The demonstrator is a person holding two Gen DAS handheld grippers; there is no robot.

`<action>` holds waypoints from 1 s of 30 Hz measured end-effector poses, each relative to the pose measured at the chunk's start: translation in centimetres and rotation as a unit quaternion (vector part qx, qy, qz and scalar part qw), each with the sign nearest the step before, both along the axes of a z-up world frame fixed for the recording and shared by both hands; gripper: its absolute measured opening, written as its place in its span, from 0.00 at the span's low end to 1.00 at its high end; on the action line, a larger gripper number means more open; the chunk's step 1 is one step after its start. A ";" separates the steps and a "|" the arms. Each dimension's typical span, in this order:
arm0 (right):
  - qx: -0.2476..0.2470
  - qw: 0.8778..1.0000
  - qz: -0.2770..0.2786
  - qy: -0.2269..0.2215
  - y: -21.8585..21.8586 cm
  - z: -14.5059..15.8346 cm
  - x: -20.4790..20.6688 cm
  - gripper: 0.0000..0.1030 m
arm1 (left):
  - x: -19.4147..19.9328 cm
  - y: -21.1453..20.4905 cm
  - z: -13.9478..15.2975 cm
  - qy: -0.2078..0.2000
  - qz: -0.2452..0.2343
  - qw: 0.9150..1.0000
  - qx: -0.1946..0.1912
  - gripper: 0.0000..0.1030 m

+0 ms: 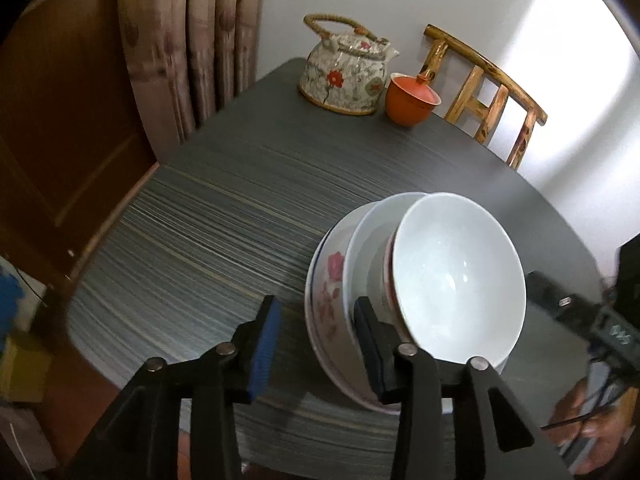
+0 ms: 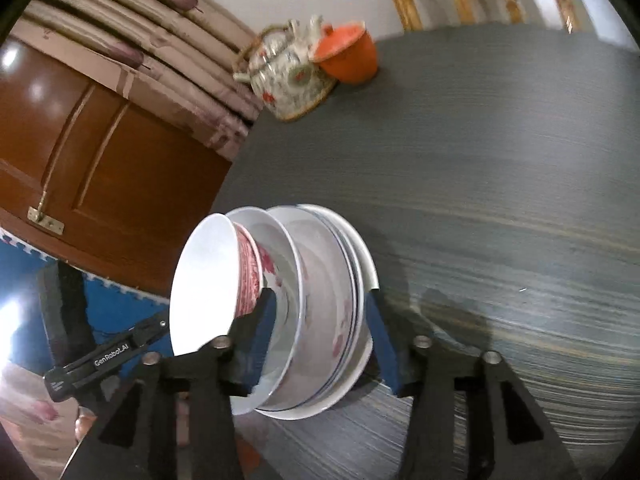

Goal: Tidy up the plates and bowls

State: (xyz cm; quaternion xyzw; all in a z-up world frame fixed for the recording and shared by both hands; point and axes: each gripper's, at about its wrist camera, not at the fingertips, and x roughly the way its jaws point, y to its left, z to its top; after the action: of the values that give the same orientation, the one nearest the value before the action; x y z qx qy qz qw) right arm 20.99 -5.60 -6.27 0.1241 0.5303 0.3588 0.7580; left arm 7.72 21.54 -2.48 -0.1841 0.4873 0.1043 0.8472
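Note:
A stack of dishes stands near the edge of the dark striped table (image 1: 208,208). On top sits a plain white bowl (image 1: 460,280) (image 2: 204,280), nested in a red-patterned bowl (image 2: 248,276). Under these lie a white dish (image 2: 288,264) and a wide plate with pink flowers (image 1: 328,280) (image 2: 340,300). My left gripper (image 1: 316,308) is open. It straddles the flowered plate's rim, one pad inside the dishes and the other clear outside. My right gripper (image 2: 322,296) is open on the opposite side of the stack, with several rims between its blue pads.
A floral teapot (image 1: 344,76) and an orange lidded cup (image 1: 412,100) stand at the table's far side. A wooden chair (image 1: 488,96) is behind them. A curtain (image 1: 192,40) and a brown door (image 2: 100,152) lie to the left, with a blue floor mat (image 2: 112,312) below.

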 end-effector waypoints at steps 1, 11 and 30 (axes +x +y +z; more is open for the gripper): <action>0.003 1.000 -0.004 -0.013 -0.4 0.4 -0.4 0.49 | -0.3 -0.3 0.2 -0.002 -0.001 1.000 0.009 0.42; -0.008 0.985 -0.040 -0.169 -2.5 4.6 -8.4 0.73 | -4.5 -4.0 2.3 -0.028 -0.013 0.995 0.096 0.43; -0.048 0.972 -0.085 -0.212 -3.5 5.0 -16.6 0.85 | -8.6 -8.1 4.1 -0.095 -0.029 0.976 0.194 0.43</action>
State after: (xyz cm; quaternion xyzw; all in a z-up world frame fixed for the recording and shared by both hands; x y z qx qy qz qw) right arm 4.41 -9.14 -1.30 0.0529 0.3615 0.2854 0.8861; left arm -0.85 13.45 1.60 -0.0109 0.3805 0.1542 0.9118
